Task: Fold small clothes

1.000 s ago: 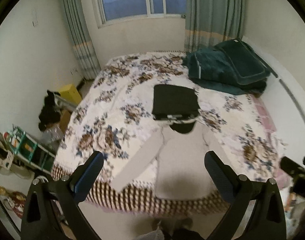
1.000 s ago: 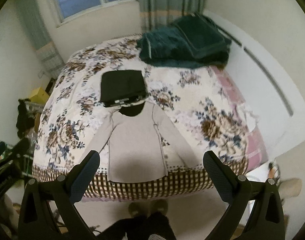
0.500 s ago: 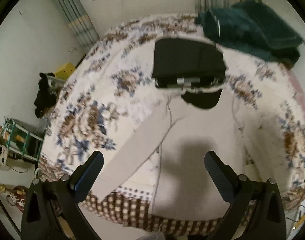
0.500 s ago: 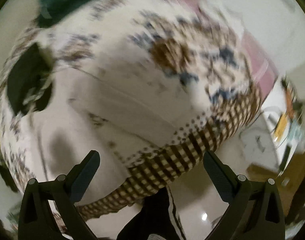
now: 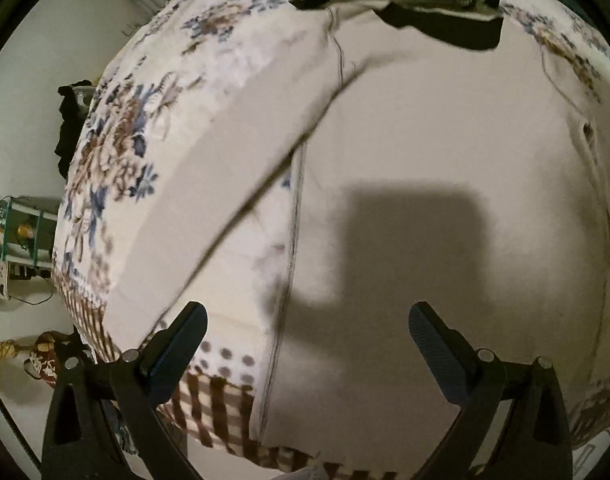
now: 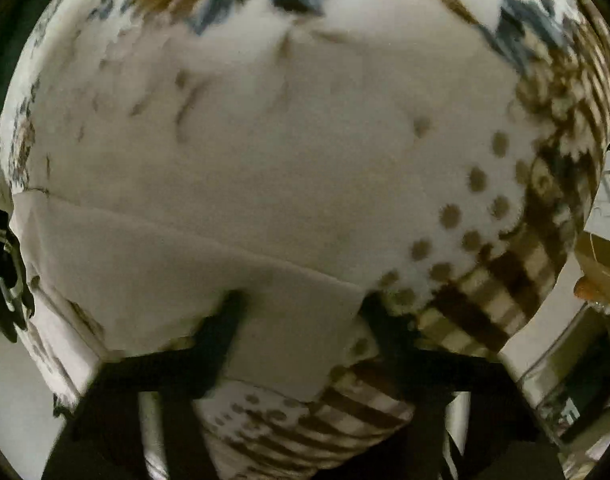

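As far as can be judged, at the very first fold: beige long-sleeved top (image 5: 445, 140) spread flat at the foot of the bed, on the floral bedspread (image 5: 125, 140), collar away, hem toward the checked border, sleeves out at a slant. Closing with the right hand-held gripper (image 6: 304, 300) around the cuff end of the right sleeve (image 6: 185, 272), cloth plainly between the fingers; cannot tell through the blur whether the pads have bitten yet. Hovering with the left hand-held gripper (image 5: 308, 312) spread wide and empty, low over the body of the top, close to a side seam, with the left sleeve (image 5: 233, 184) lying untouched just beside. Next, by this reading: finish the pinch, taking care to catch the sleeve only and not the bedspread beneath; lift a little, then carry the cuff across the chest and lay the sleeve flat over the body. Probably worth pinning the body, or taking the other cuff, with the free gripper, to keep the top from dragging toward the bed's edge.
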A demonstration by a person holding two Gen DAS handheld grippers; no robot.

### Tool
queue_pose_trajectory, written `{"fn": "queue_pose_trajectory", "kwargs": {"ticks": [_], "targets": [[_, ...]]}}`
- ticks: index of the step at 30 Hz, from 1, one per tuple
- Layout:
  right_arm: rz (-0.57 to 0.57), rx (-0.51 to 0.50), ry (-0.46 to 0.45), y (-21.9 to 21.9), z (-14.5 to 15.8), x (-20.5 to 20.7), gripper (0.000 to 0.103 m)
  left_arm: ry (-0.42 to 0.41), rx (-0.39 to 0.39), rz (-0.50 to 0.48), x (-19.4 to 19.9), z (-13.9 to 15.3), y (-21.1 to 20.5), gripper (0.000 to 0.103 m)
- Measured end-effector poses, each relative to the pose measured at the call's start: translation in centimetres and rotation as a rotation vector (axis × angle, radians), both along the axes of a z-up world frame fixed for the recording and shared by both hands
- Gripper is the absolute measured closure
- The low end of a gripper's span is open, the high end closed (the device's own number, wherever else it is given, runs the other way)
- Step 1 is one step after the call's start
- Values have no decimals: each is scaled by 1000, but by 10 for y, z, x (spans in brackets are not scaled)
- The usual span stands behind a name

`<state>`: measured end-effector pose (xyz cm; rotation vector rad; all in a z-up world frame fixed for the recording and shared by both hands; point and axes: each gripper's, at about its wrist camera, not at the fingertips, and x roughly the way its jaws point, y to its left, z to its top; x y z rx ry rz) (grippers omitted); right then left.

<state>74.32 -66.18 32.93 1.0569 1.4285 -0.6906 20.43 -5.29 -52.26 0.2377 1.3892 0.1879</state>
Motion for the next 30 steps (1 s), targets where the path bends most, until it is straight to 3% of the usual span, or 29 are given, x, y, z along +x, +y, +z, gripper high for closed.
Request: {"fn": "queue_pose_trajectory", "kwargs": {"ticks": [1,6,13,18,24,27,30], "targets": [[-2,0,-29,1,1,-5,96,1,-10,-4,2,-2,-1,0],[-42,-73,-106,-12,19,-40,96,-17,-54,-24,3,0,-8,0],[31,-143,-97,-28,-2,-69,96,-24,-100,-62,9,2,-12,0],[109,-143,-166,9,-4,-73,96,-32,-117,-40,10,6,-3,0],[417,-55,-316,158,-6,-25,96,-53,-125,43,6,19,33,0],[663,-13,-366,270,-19,7,96,-70,-116,100,-2,27,60,0],[954,-8,-340,398,-52,19,96,-82,-88,151,-12,31,92,0]]}}
